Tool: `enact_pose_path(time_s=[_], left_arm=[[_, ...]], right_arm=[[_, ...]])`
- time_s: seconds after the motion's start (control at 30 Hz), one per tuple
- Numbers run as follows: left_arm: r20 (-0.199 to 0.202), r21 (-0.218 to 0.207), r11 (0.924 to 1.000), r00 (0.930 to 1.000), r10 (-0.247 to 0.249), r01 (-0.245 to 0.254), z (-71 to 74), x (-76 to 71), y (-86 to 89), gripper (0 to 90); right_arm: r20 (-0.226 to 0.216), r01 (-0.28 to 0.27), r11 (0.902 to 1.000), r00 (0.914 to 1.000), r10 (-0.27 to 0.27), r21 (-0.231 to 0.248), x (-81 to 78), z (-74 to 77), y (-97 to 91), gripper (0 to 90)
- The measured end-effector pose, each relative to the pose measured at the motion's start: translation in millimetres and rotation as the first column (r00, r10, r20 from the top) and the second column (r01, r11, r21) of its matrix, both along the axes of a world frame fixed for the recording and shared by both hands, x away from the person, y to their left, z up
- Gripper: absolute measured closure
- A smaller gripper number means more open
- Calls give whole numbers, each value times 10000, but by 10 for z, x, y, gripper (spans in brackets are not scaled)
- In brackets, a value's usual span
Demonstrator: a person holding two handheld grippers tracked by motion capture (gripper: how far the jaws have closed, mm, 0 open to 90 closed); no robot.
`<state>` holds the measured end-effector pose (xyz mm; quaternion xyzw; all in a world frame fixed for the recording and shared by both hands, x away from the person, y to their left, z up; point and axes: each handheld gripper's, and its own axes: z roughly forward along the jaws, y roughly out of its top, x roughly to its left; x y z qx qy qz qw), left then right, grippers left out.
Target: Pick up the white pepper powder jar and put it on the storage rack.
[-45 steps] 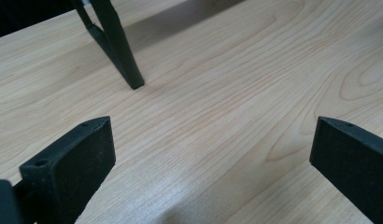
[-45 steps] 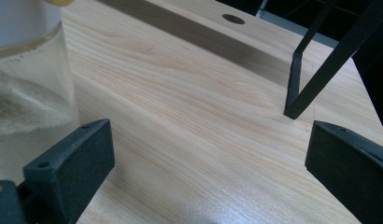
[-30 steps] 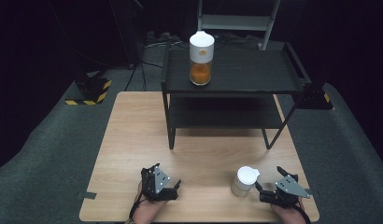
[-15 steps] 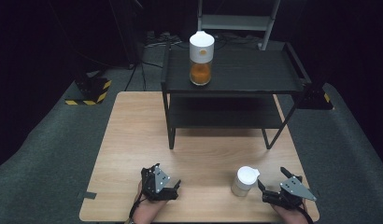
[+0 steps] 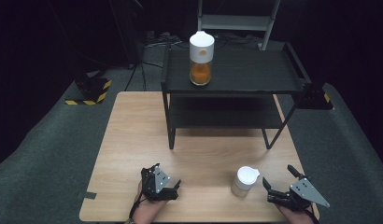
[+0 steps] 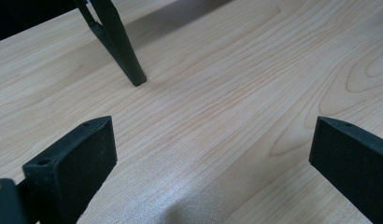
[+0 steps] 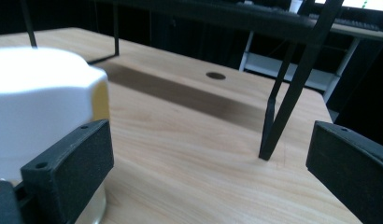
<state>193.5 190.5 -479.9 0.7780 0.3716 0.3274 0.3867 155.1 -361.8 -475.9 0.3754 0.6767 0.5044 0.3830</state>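
1. Right gripper (image 5: 279, 181) is sitting at the near right corner of the wooden table (image 5: 133, 140), jaws spread wide, gripping nothing.
2. White-lidded jar (image 5: 244, 181) is standing upright just left of the right gripper; in the right gripper view the white-lidded jar (image 7: 45, 116) is lying beyond the left jaw, not between the jaws.
3. Left gripper (image 5: 166, 179) is resting near the front edge, jaws wide over bare wood.
4. Orange-filled jar (image 5: 201, 64) is standing on the top of the black shelf rack (image 5: 255, 77).
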Motion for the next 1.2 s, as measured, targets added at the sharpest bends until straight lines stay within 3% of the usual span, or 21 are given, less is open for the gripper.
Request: enact_pose_path(time_s=[0.43, 0.8, 1.2], left_arm=[[-9, -28, 10000, 10000, -26, 26, 0, 3, 8, 10], [-9, -28, 10000, 10000, -61, 61, 0, 4, 12, 10], [-19, -6, 10000, 10000, -86, 86, 2, 6, 12, 10]], right_arm=[[527, -634, 9969, 9967, 609, 466, -111, 83, 81, 0], [446, -1279, 9910, 9910, 1261, 390, -112, 85, 219, 0], [187, -1624, 9861, 9867, 1618, 366, -99, 36, 332, 0]])
